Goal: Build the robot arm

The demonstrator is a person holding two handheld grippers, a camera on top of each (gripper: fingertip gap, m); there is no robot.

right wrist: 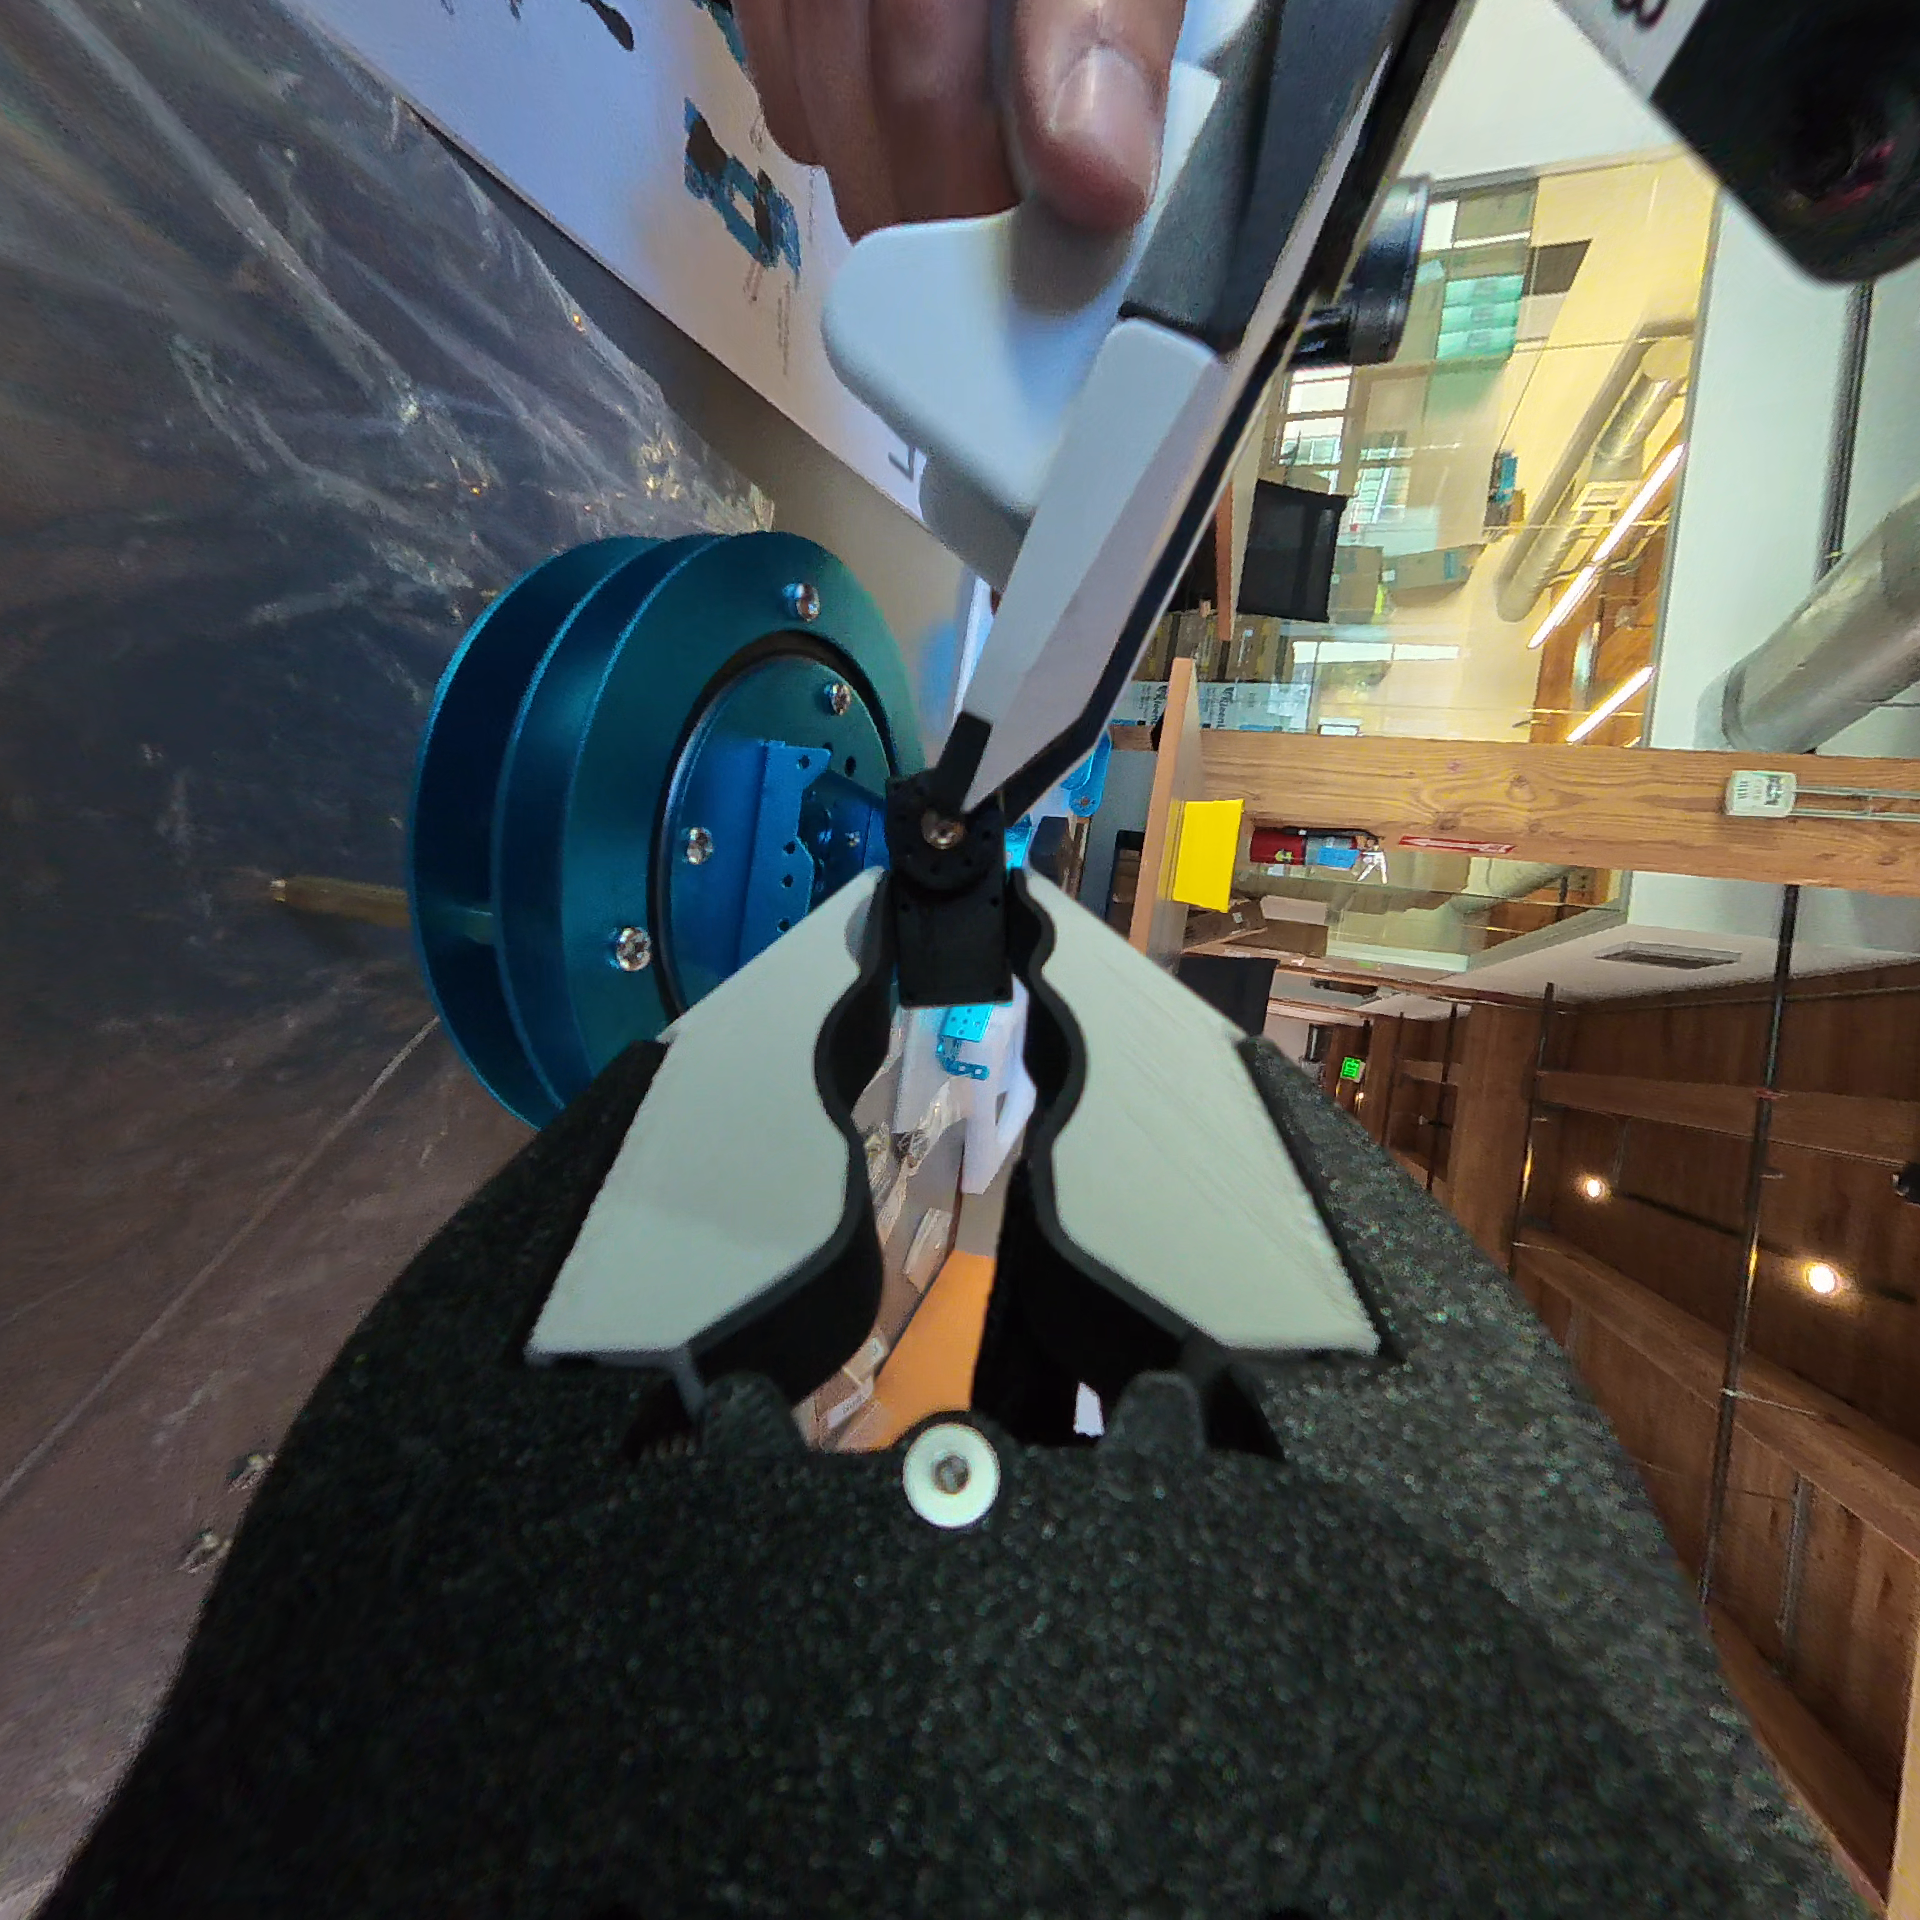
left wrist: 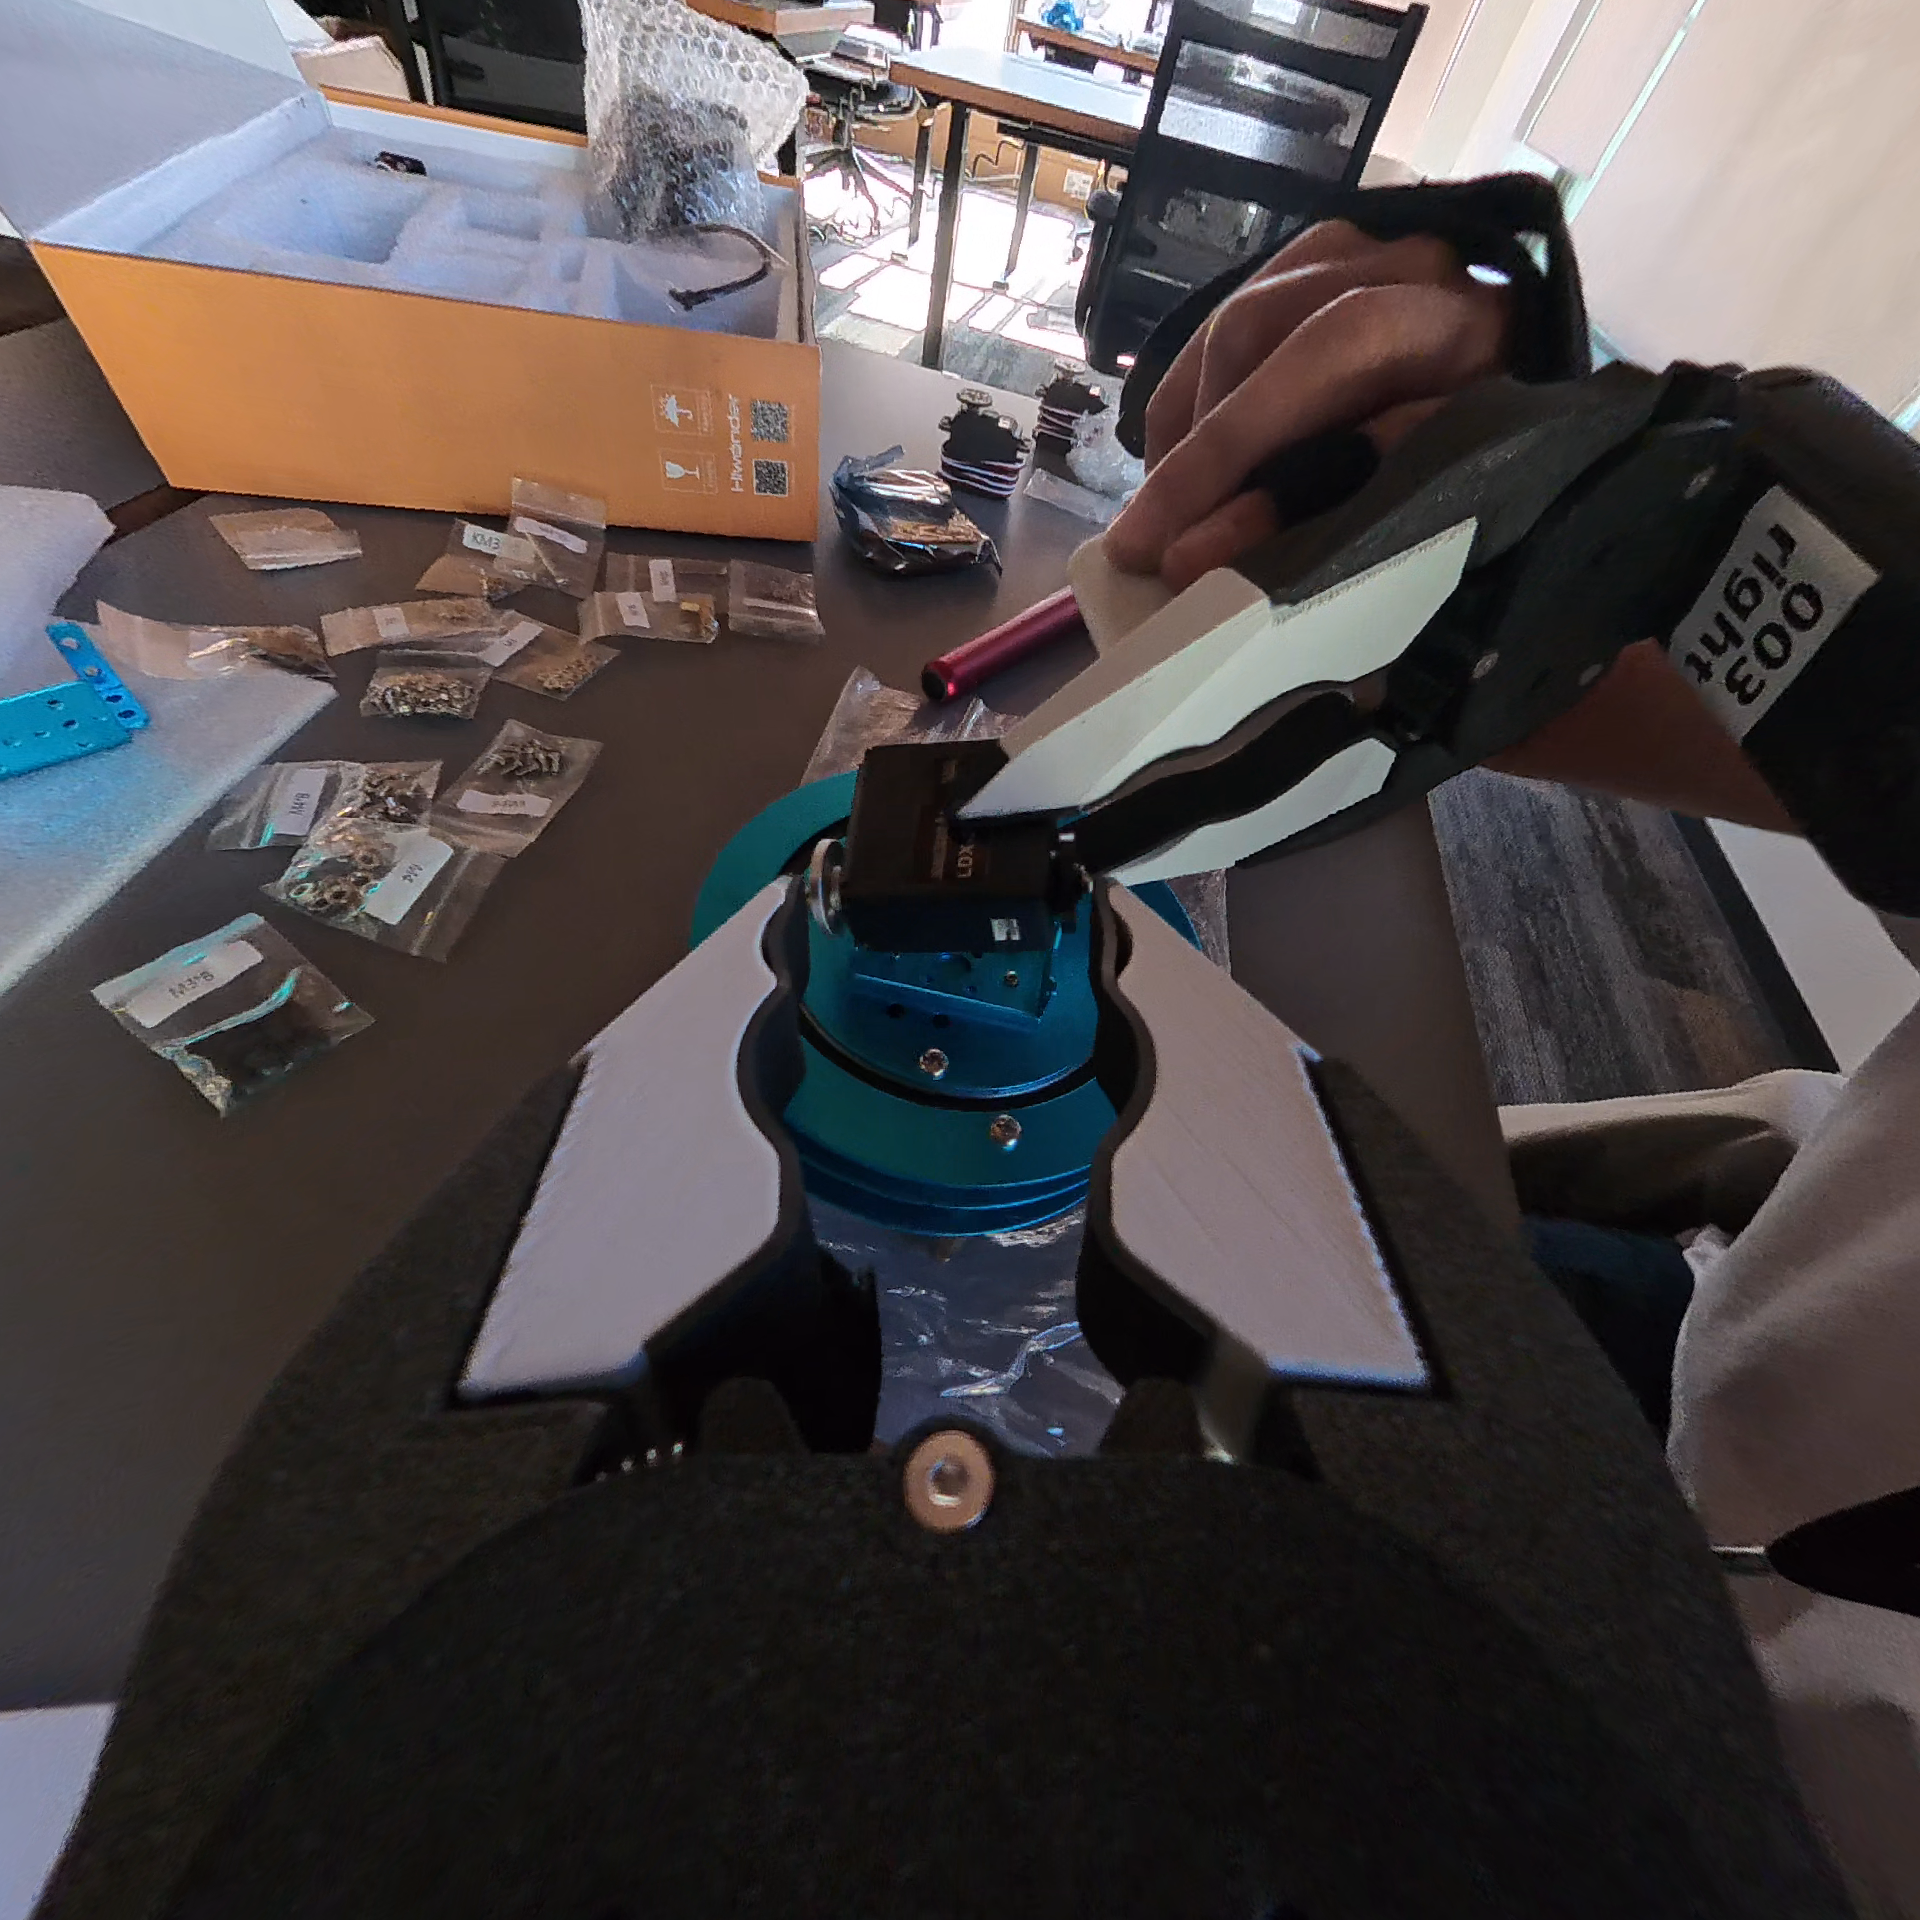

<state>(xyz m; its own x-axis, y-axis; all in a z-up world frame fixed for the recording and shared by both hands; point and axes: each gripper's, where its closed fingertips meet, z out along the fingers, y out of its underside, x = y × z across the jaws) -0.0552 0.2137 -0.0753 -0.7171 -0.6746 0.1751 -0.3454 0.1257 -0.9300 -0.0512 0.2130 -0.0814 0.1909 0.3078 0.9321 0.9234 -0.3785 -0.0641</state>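
We see the left gripper with its jaws spread around the blue round base, one finger on each side of its upper turntable part; whether the pads press the metal we cannot tell. The base stands on a clear plastic sheet on the dark worktop.

On top of the base a blue metal bracket carries a black servo motor, tilted. The right gripper, held by a hand, comes in from the right of the base, and its jaws pinch the servo. In the right wrist view we see the same: the right gripper has both jaws pressed on the servo, whose round horn with a centre screw faces the camera, and one tip of the left gripper reaches down to that horn. The blue base lies just left of the servo there.

Left of the base, many small clear bags of screws lie scattered on the worktop. Beyond them sits an open orange box with white foam inside. Behind the base, a red metal cylinder lies on the worktop, and farther back stand two more servos.
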